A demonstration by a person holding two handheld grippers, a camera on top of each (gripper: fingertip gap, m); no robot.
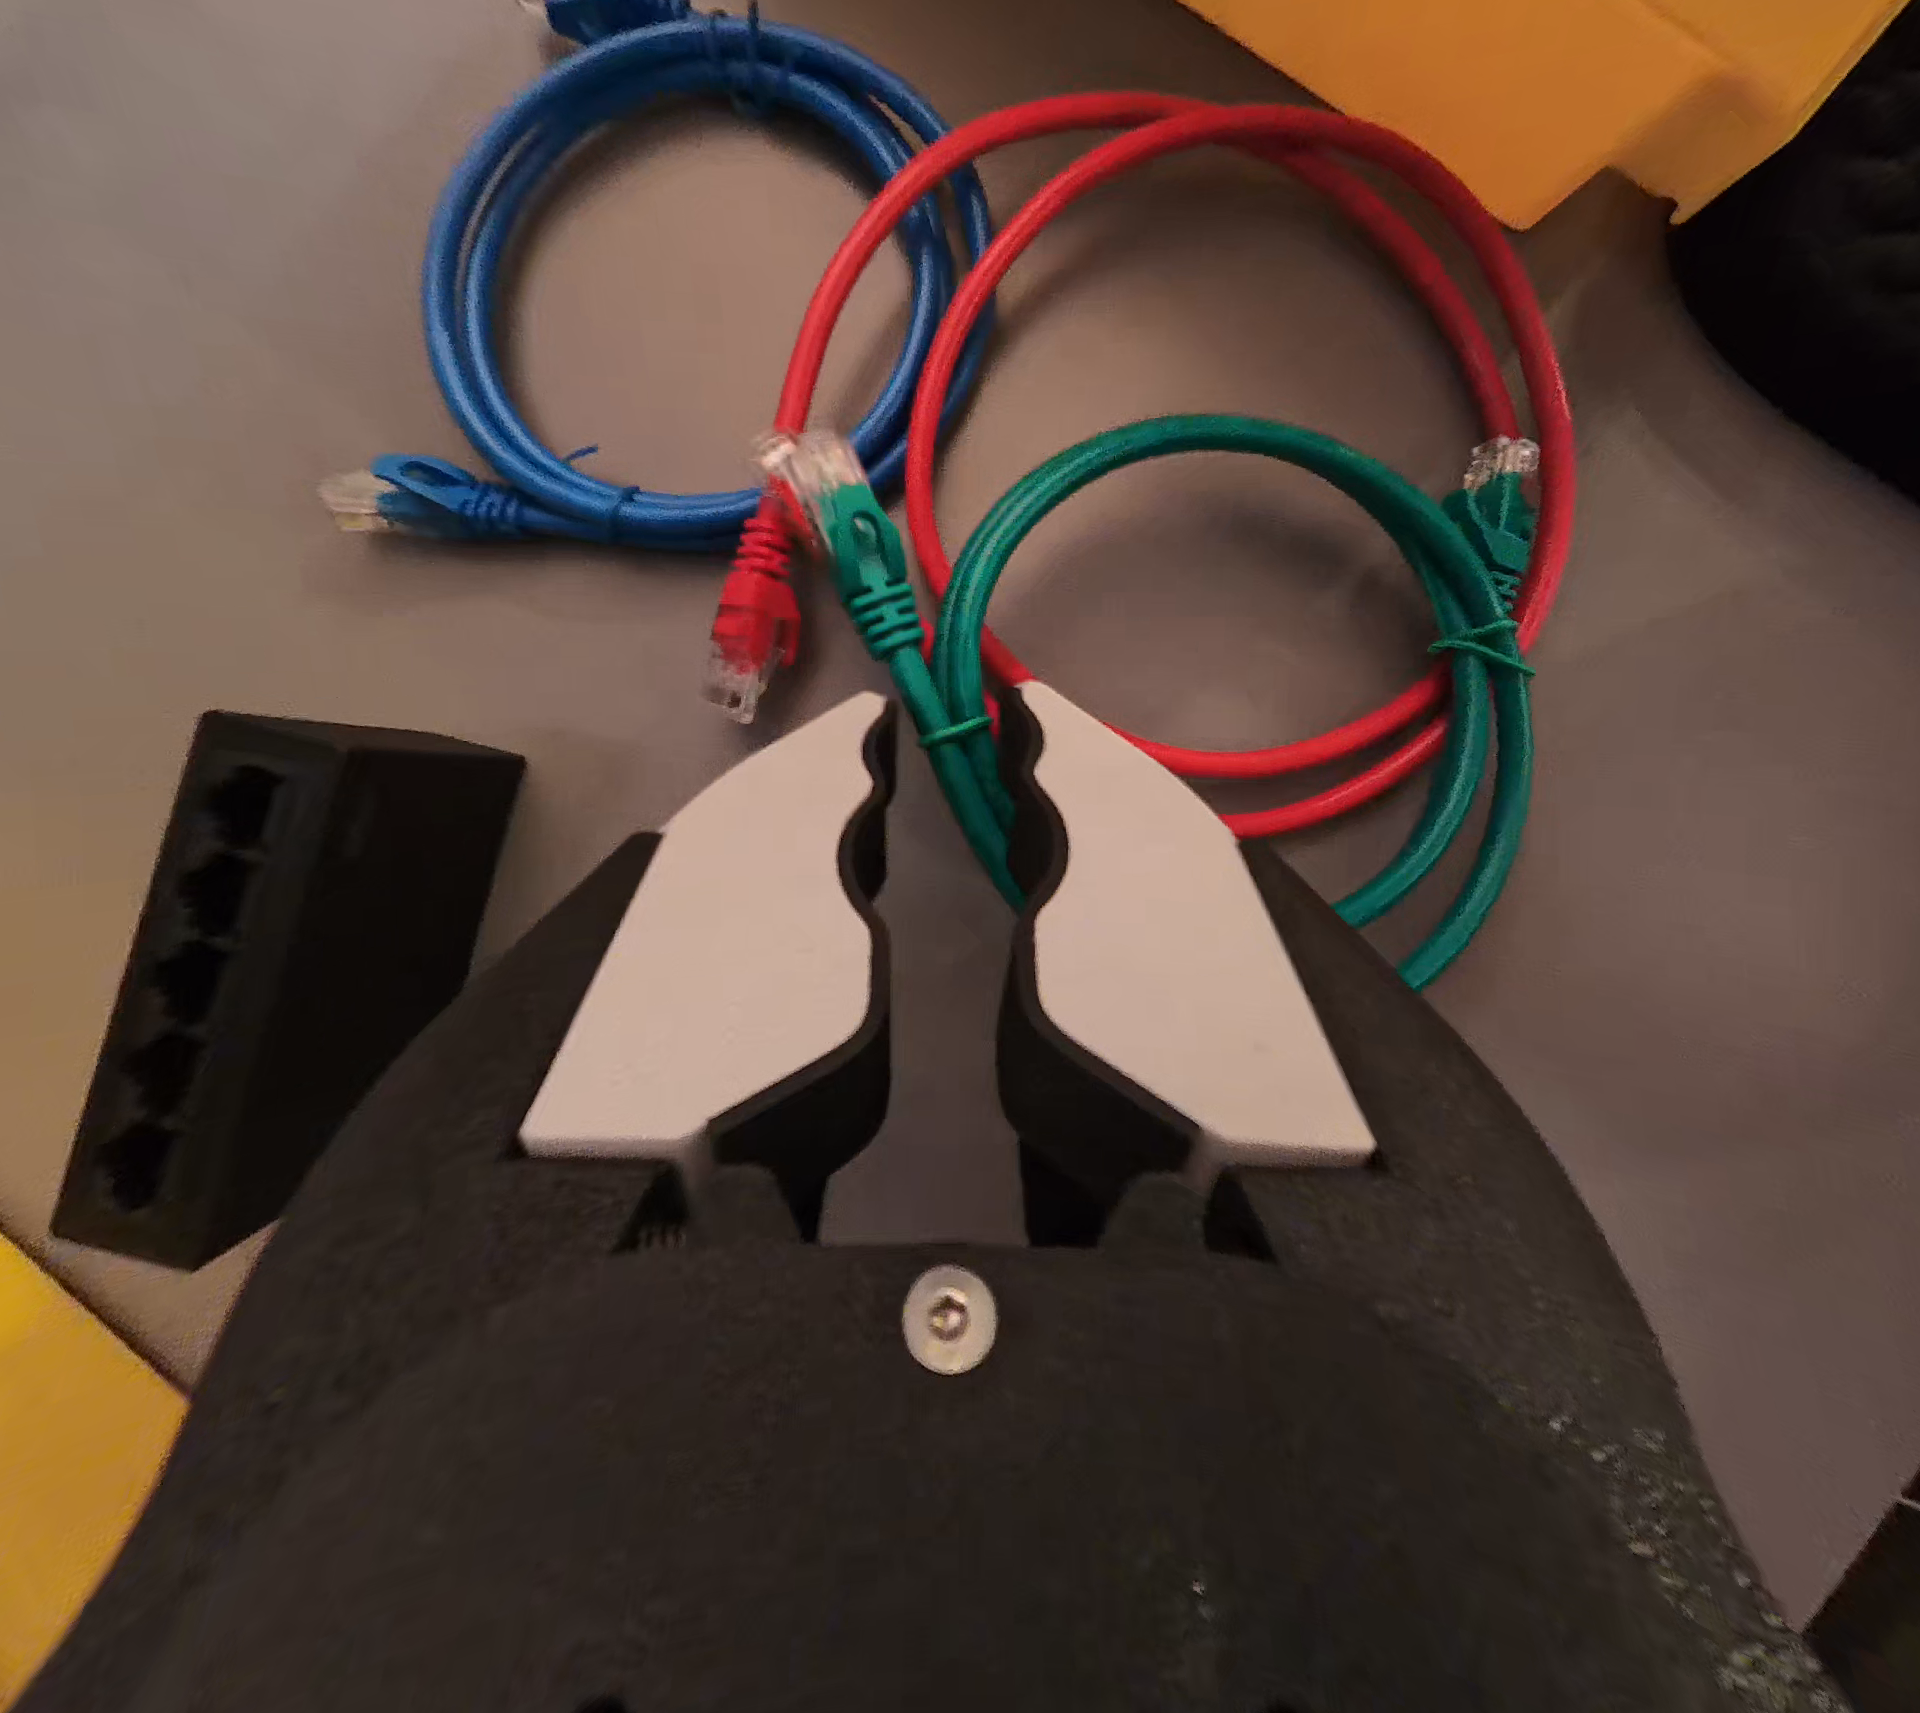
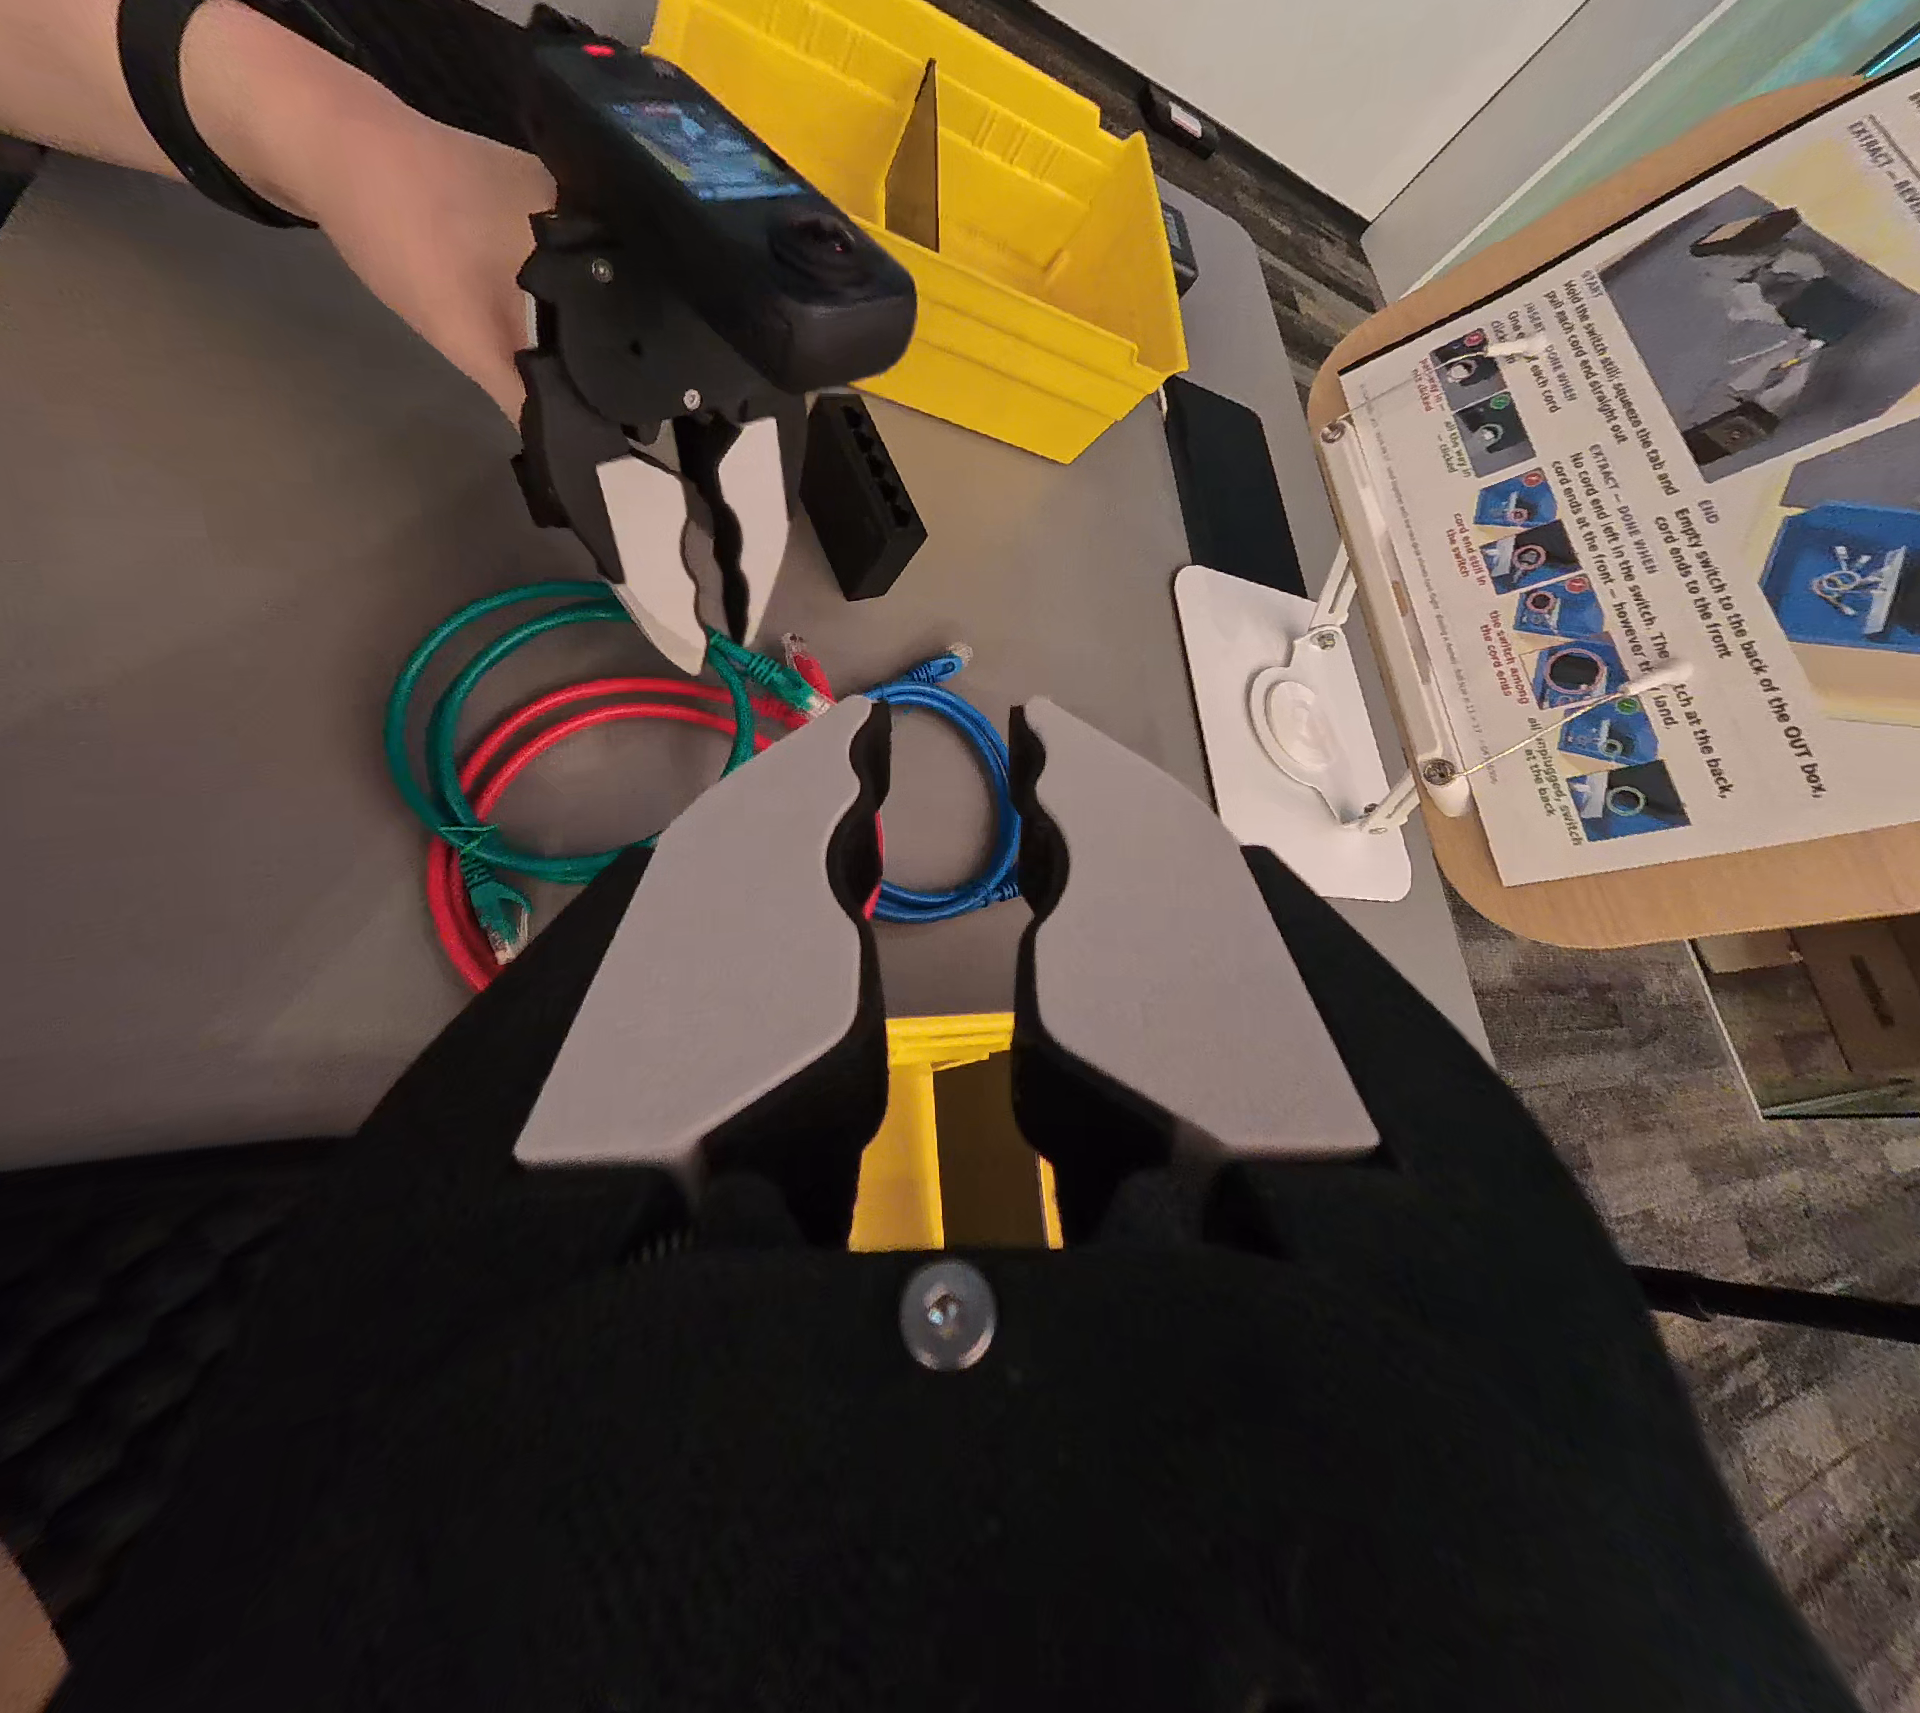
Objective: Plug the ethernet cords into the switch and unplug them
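Observation:
Three coiled ethernet cords lie on the grey table: blue, red and green. All their plugs are loose. The black switch lies to the left, its row of ports empty and facing up-left. My left gripper is open, low over the green cord, which runs between its fingers just behind a plug. In the right wrist view my right gripper is open and empty, above the blue cord. The left gripper, green cord, red cord and switch show there too.
A yellow bin with a divider stands behind the switch, and another yellow bin sits under my right gripper. A white stand holding a printed sheet is on the right, beside a flat black object. A person's hand holds the left gripper. Spacing between my two grippers at the tips: around 20 cm. My left tips are roughly 11 cm from the black switch. My right wrist view looks at it from another angle.

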